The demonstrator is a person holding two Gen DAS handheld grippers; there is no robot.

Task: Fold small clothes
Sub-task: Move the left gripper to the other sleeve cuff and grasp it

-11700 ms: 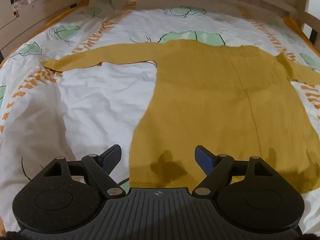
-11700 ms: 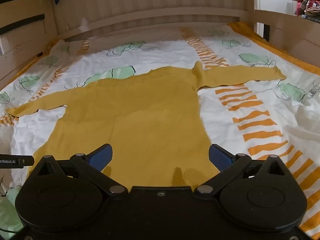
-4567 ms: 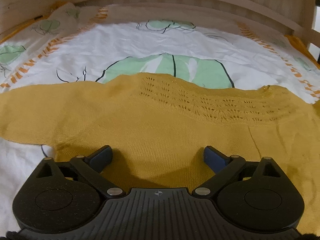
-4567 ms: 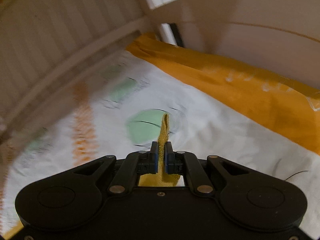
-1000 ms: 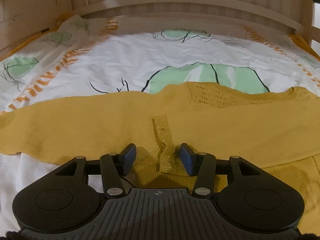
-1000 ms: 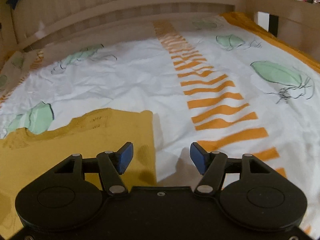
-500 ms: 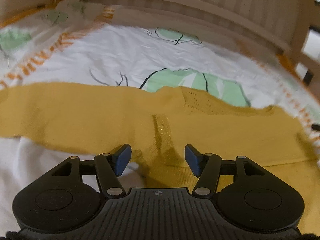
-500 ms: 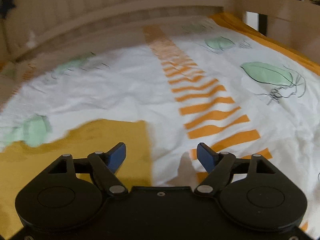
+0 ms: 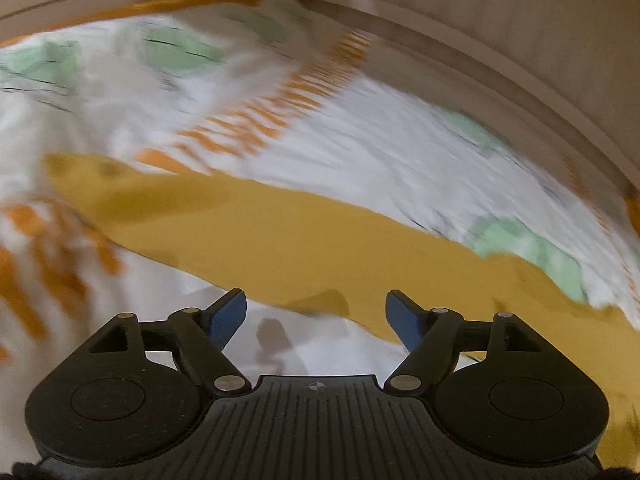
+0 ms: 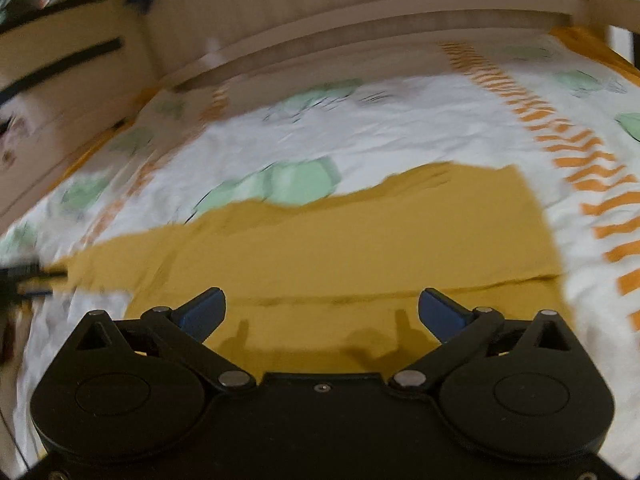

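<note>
- The patterned bed sheet [image 10: 400, 120] was spread across the whole frame in both views, evidently as the folding surface; it was blurred by motion, above all at the upper left of the left wrist view.
- The mustard sweater [image 10: 340, 240] was laid flat across the middle of the right wrist view, its right sleeve seemingly already folded over the body, giving a straight edge at centre right; the left sleeve [image 9: 180, 208] was stretched out in a band from centre left to lower right of the left wrist view, judged to be the next part to fold.
- The left gripper [image 9: 316, 316] was held empty, jaws apart, over the sleeve's near edge; half a second before, it had faced the collar.
- The right gripper [image 10: 322, 312] was likewise spread wide and empty above the body; half a second before, mostly bare sheet had been ahead of it.
</note>
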